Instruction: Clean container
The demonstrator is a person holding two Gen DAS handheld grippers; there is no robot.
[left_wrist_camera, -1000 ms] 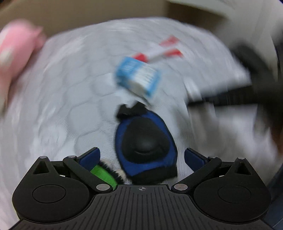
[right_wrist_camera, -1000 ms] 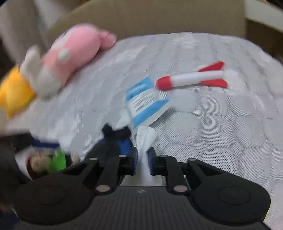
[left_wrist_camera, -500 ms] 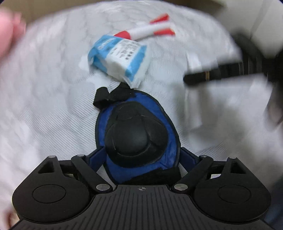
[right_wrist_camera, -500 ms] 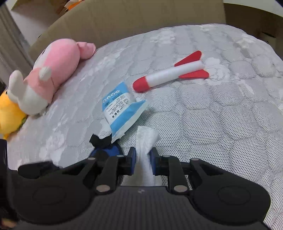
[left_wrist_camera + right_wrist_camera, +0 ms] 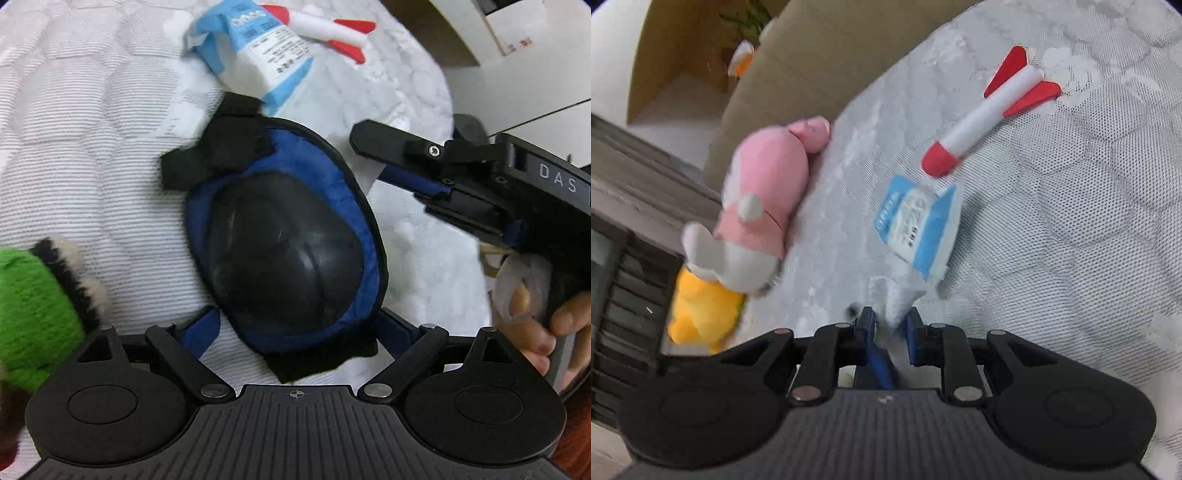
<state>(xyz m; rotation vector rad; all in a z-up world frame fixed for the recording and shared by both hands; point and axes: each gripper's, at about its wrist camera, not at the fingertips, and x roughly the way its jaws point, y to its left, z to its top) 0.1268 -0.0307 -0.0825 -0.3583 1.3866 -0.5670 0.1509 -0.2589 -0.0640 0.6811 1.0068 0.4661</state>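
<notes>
Left gripper (image 5: 297,328): jaws spread wide, one blue pad on each side of a knee pad (image 5: 284,243), which lies between them on a white quilted mattress (image 5: 85,140). Whether the pads touch the knee pad cannot be told. The knee pad has a black domed cap, a blue fabric border and black straps at both ends.

Right gripper (image 5: 890,328): jaws closed on a white tissue (image 5: 894,302), whose free end stands up beyond the fingertips. In the left wrist view this gripper (image 5: 402,162) enters from the right, just beside the knee pad, with a person's hand (image 5: 546,328) on its grip.

Beyond the knee pad, touching its upper strap, lies a blue-and-white tissue pack (image 5: 255,55). A white foam rocket (image 5: 990,114) with red nose and red fins lies just past the pack. A green plush toy (image 5: 33,306) sits at the left edge of the left wrist view. A pink plush toy (image 5: 761,206) and a yellow plush toy (image 5: 698,314) lie at the mattress edge in the right wrist view.
</notes>
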